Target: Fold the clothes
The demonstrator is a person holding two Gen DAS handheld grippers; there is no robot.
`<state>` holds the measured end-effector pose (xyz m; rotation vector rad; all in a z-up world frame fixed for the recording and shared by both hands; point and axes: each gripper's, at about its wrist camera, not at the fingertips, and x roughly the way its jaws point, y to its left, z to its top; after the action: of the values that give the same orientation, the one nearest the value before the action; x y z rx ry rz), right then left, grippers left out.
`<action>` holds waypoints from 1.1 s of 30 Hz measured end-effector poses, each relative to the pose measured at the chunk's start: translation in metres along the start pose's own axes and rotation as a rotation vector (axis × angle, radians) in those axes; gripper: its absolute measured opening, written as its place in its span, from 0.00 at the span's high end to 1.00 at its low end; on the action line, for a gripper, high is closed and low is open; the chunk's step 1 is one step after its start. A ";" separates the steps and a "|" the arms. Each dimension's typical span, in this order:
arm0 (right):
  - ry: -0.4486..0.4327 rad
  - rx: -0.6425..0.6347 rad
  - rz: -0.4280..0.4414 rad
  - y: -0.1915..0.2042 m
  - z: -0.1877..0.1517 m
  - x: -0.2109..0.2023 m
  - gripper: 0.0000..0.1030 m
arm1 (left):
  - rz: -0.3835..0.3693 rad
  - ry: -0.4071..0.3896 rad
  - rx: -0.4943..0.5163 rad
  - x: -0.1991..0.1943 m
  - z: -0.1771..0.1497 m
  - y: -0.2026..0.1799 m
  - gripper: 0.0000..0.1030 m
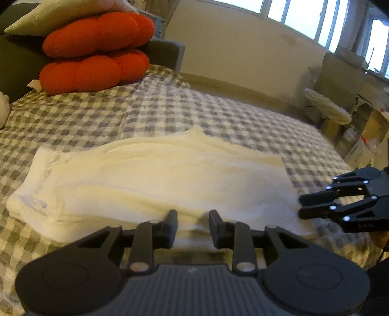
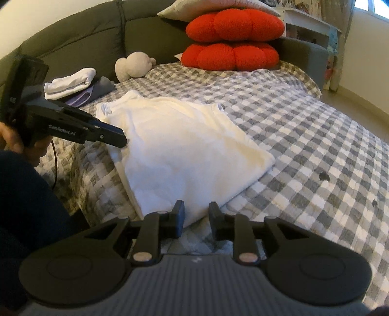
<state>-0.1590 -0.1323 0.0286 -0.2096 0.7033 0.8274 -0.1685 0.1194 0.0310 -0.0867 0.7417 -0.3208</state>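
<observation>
One white garment [image 2: 187,150], folded into a long rectangle, lies flat on the checked bedspread [image 2: 304,136] near the front edge of the bed; its near long edge runs just ahead of both grippers; in the left wrist view the left gripper [image 1: 193,224] hangs at that edge about midway along the cloth, its fingers [image 1: 171,224] a narrow gap apart, with white fabric showing in the gap, though whether the pads touch it cannot be told; in the right wrist view the right gripper [image 2: 196,220] sits at the garment's near corner, its fingers [image 2: 178,218] also narrowly parted, the corner lying just beyond the tips and bedspread showing between them, nothing pinched.

Both grippers tilt downward toward the bed; seen from the right wrist, the left gripper [image 2: 119,138] reaches in from the left with its tips at the garment's left edge, held by a hand [image 2: 17,141] above a dark sleeve [image 2: 26,194]; seen from the left wrist, the right gripper [image 1: 304,206] comes in from the right, its tips at the garment's right end and nearly together.

Beyond the garment, toward the head of the bed, a small stack of folded clothes [image 2: 73,85] sits on the bedspread, white on top of purple and grey; a pale soft toy [image 2: 132,65] lies beside it; two red cushions [image 2: 231,43] are stacked against the grey headboard [image 2: 85,41] with a pale pillow [image 2: 194,8] on top; windows [image 1: 304,17] line the far wall.
</observation>
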 end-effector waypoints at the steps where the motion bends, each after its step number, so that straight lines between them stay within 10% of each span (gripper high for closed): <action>1: -0.010 0.001 0.009 0.000 0.002 0.000 0.75 | -0.007 -0.003 0.004 0.001 0.001 -0.002 0.72; 19: 0.035 -0.049 0.052 0.012 -0.014 -0.011 0.78 | -0.026 0.020 0.013 -0.001 0.005 -0.007 0.71; 33: -0.085 0.367 -0.056 -0.064 0.009 0.010 0.75 | -0.015 0.053 0.030 0.013 0.000 -0.012 0.69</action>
<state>-0.1031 -0.1653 0.0234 0.1353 0.7527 0.6366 -0.1622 0.1040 0.0247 -0.0555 0.7885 -0.3492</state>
